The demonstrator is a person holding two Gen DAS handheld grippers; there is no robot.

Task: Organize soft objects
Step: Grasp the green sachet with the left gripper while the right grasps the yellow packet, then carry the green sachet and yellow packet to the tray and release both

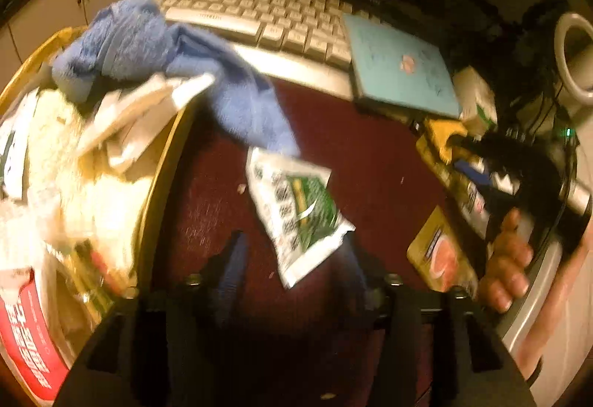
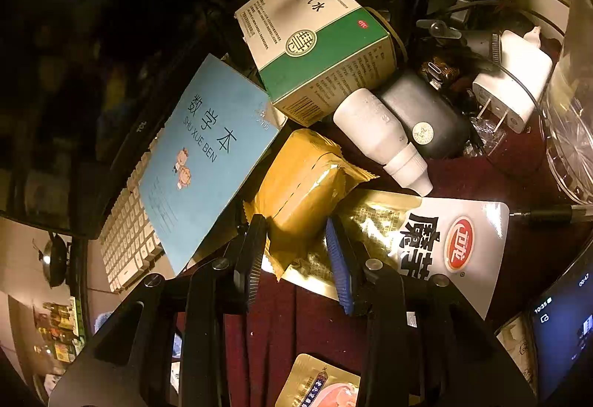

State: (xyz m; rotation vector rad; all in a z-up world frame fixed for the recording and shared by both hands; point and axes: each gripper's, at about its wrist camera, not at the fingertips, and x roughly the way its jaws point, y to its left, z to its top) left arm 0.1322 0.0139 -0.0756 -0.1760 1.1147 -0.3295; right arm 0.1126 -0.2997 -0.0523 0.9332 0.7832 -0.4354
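Note:
In the left wrist view my left gripper [image 1: 292, 251] is open above the dark red tabletop; a green-and-white sachet [image 1: 296, 210] lies between and just beyond its fingers, touching the right one. A blue cloth [image 1: 178, 62] drapes from a gold-rimmed basket [image 1: 163, 162] onto the table. In the right wrist view my right gripper [image 2: 296, 240] stands open around a yellow foil packet [image 2: 304, 181], fingers on either side of its near end. A silver-and-gold snack pouch [image 2: 437, 240] lies under and right of it.
The basket holds white cloths and packets [image 1: 74, 162]. A keyboard [image 1: 259, 14], blue notebook [image 2: 207, 155], green-and-white medicine box [image 2: 318, 40], white bottle [image 2: 381, 136], black case [image 2: 426, 114], charger [image 2: 515, 80] and a gold pouch [image 1: 441, 251] crowd the table.

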